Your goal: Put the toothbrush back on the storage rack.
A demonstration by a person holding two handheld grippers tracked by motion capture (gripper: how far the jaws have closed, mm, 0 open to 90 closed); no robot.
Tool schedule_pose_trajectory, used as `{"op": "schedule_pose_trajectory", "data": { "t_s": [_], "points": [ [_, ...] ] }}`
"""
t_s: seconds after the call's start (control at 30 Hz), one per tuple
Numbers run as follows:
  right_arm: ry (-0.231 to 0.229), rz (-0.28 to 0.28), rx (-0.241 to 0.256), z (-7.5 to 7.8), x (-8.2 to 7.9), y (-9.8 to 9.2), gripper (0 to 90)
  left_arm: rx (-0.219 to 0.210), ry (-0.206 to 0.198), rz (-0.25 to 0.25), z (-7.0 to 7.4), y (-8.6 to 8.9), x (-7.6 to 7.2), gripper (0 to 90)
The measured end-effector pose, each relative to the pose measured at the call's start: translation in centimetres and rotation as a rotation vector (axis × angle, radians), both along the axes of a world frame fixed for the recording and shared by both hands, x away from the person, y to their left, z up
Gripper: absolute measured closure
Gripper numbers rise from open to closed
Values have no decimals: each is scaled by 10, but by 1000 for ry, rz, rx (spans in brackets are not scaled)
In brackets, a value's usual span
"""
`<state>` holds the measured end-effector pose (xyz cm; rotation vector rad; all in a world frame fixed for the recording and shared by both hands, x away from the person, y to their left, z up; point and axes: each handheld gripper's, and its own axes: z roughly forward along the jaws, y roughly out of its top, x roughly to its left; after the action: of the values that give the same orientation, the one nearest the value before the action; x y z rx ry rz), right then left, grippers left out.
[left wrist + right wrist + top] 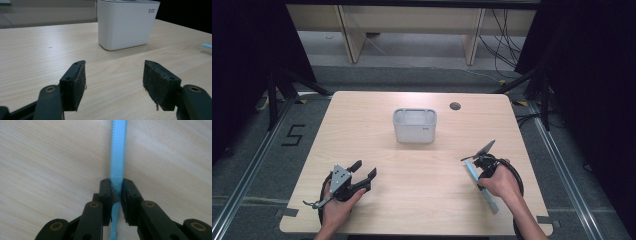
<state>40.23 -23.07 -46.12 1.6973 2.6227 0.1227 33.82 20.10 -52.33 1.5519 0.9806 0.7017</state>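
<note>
My right claw point(116, 195) is clamped on the blue comb point(117, 150), low at the table's point(422, 200) 4 o'clock. Left claw point(113, 82) idles agape at 7. I judge the grasp done; next, lift it toward the white bin point(414, 126) at 12.

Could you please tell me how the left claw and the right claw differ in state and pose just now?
The left claw is open and holds nothing, while the right claw is shut on the blue knife. The left claw faces the white container; the right claw points down at the table. Both are held by hands.
</note>
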Motion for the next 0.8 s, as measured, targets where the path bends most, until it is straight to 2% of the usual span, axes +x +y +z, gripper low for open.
{"op": "schedule_pose_trajectory", "data": {
  "t_s": [0.03,0.07,0.1,0.13,0.17,0.23,0.27,0.33,0.37,0.43,0.57,0.6,0.63,0.67,0.7,0.73,0.8],
  "points": [
    [-24,24,8,5,-1,0,795,4,-2,-6,0,0,0,345],
    [-24,24,8,5,-1,0,795,4,-2,-6,0,0,0,345],
    [-12,44,31,9,0,-1,795,16,18,1,1,0,-1,346],
    [-12,44,31,9,0,-1,795,16,18,1,1,0,-1,346],
    [-26,22,28,10,-1,0,795,8,16,1,1,0,0,346],
    [-27,27,27,10,0,0,795,-6,9,-7,0,1,1,345],
    [-25,30,32,10,0,-1,795,5,21,-2,1,1,0,346],
    [-27,32,33,10,0,0,795,8,20,-2,1,0,0,348],
    [-25,48,30,10,0,0,795,11,19,-4,1,0,0,351],
    [-39,91,55,11,-2,0,795,11,26,-11,1,0,0,360],
    [-49,131,42,13,-4,2,795,4,27,-25,1,1,1,362],
    [-64,185,44,15,-4,0,795,2,27,-29,1,1,1,364],
    [-64,185,44,15,-4,0,795,-5,22,-33,1,1,1,364],
    [-63,234,67,14,-4,0,795,-12,10,-45,0,1,3,370],
    [-59,230,70,13,-6,2,795,2,36,-41,1,0,1,376],
    [-59,230,70,13,-6,2,795,2,36,-41,1,0,1,378],
    [-72,289,56,12,-7,2,794,3,43,-67,2,-2,1,380]
  ]
}}
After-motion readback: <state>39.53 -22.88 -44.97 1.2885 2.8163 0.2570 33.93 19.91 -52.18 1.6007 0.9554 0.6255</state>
